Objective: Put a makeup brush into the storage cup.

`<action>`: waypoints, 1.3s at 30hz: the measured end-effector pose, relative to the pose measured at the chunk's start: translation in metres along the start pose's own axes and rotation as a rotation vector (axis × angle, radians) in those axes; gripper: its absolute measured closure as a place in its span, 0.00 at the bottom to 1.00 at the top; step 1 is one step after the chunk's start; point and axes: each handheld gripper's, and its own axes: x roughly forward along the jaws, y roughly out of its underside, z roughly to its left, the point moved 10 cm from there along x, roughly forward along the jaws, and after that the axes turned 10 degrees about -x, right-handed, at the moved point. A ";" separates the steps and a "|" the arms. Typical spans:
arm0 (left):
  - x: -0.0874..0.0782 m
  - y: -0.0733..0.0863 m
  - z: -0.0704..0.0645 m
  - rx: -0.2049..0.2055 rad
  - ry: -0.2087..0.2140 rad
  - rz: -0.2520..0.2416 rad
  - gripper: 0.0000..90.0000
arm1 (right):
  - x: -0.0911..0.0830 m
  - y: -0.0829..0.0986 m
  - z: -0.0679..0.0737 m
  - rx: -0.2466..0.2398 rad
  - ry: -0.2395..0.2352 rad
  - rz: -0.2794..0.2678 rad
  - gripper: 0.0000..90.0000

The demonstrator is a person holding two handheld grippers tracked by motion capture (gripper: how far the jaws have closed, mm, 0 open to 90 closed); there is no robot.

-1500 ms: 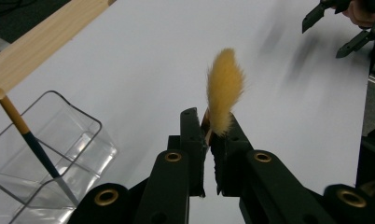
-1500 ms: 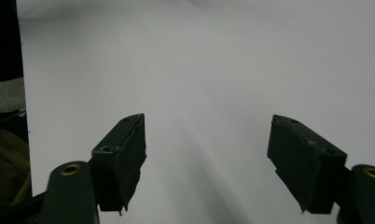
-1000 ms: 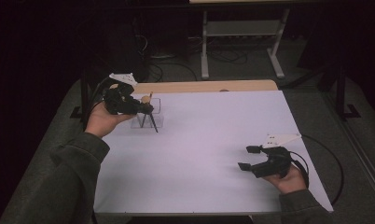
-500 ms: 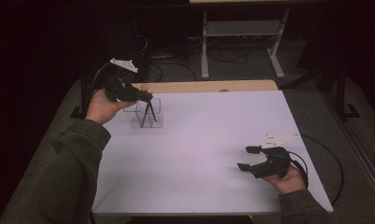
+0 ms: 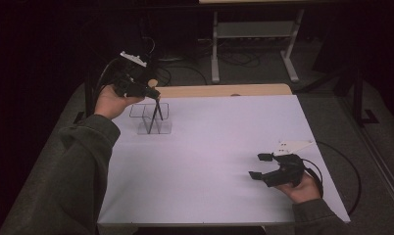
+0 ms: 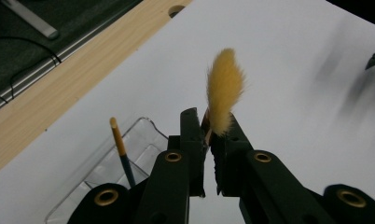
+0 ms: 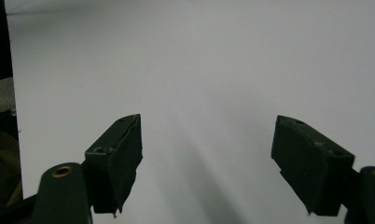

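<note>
- The room is dark; a white surface (image 5: 219, 161) fills the middle of the high view, with a strip of pale wood (image 5: 224, 90) along its far edge and dark floor with cables and a metal stand (image 5: 254, 34) beyond.
- The left gripper (image 5: 155, 94) is raised over the far left part of the surface, held in the person's left hand (image 5: 111, 102), its jaws pointing down toward a clear plastic holder (image 5: 151, 117).
- In the left gripper view, the left gripper (image 6: 208, 135) has its jaws clenched on a brush with a fluffy yellow head (image 6: 224, 91); the head stands up between and past the jaw tips.
- In the high view the brush's dark handle (image 5: 154, 115) hangs from the jaws down into the clear holder, slightly tilted; whether its end touches the holder's bottom cannot be told.
- The clear holder (image 6: 106, 168) has several compartments and sits on the white surface near the wooden strip.
- A second, thinner brush with a blue and orange handle (image 6: 120, 151) stands tilted in one compartment of the holder, just beside the left jaws.
- The right gripper (image 5: 259, 165) rests low at the near right part of the surface, held in the right hand (image 5: 303, 188), well apart from the holder.
- In the right gripper view, the right gripper (image 7: 206, 163) has its jaws released and spread wide, with bare white surface between them.
- A cable (image 5: 349, 171) loops from the right gripper across the right edge of the surface.
</note>
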 end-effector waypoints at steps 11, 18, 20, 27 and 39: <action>0.009 -0.005 0.019 -0.042 -0.025 -0.013 0.93 | 0.000 0.000 0.000 -0.008 0.001 0.000 0.26; 0.015 -0.005 0.025 -0.065 -0.035 -0.006 0.93 | 0.000 -0.001 0.000 -0.009 0.004 -0.003 0.26; 0.017 -0.005 0.026 -0.077 -0.035 -0.014 0.93 | 0.000 -0.001 0.000 -0.010 0.004 -0.004 0.26; 0.021 -0.005 0.031 -0.077 -0.053 -0.006 0.93 | -0.001 -0.001 -0.001 -0.012 0.005 -0.005 0.26; 0.025 -0.003 0.037 -0.087 -0.066 0.004 0.93 | 0.000 -0.001 -0.001 -0.011 0.008 -0.003 0.26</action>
